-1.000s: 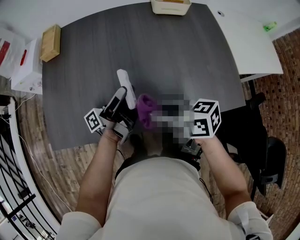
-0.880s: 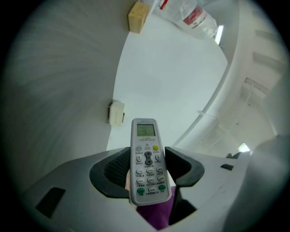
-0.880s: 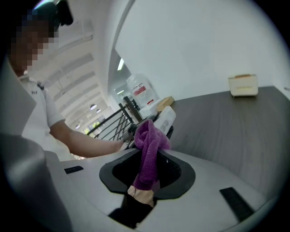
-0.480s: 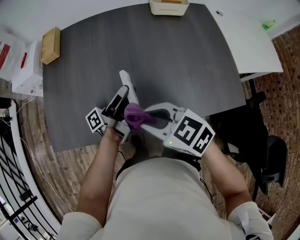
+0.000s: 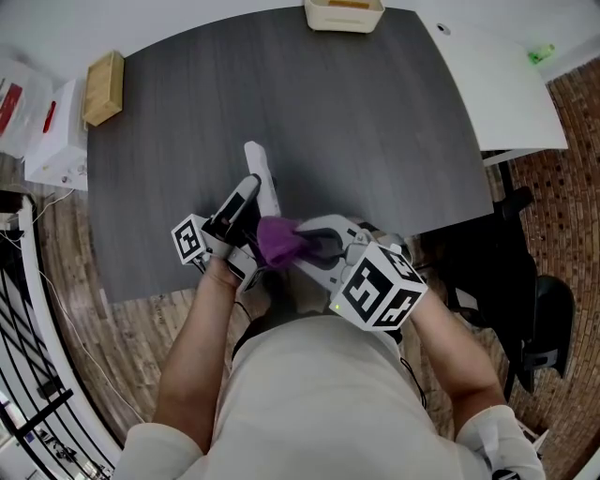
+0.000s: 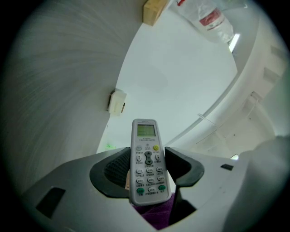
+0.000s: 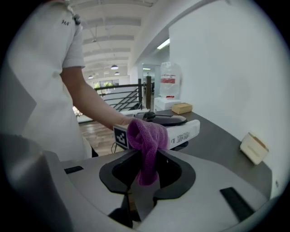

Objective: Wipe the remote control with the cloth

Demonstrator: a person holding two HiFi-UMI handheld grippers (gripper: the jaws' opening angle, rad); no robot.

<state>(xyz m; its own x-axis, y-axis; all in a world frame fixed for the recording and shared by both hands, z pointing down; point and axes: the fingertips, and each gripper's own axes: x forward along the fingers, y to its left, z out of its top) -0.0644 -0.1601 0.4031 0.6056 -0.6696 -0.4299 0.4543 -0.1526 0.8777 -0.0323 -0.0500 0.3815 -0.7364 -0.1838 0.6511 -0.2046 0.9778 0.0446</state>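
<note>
My left gripper (image 5: 251,192) is shut on a white remote control (image 5: 258,161), which sticks out past the jaws over the dark table (image 5: 375,122). In the left gripper view the remote (image 6: 146,154) stands button side up between the pads of the left gripper (image 6: 146,168), with purple cloth (image 6: 157,216) just beneath its near end. My right gripper (image 5: 298,242) is shut on the purple cloth (image 5: 277,240) and presses it against the remote's near end beside the left gripper. In the right gripper view the cloth (image 7: 145,140) hangs bunched from the right gripper (image 7: 146,170), in front of the remote's side (image 7: 183,131).
A wooden block (image 5: 103,86) lies at the table's far left corner and a beige box (image 5: 342,12) at its far edge. A white table (image 5: 506,84) adjoins on the right, with a black chair (image 5: 539,319) below it. White packages (image 5: 42,122) sit at the left.
The right gripper has rolled over, its marker cube turning, and carried the cloth a little left and nearer, onto the remote's near end. The left gripper and remote have stayed put.
</note>
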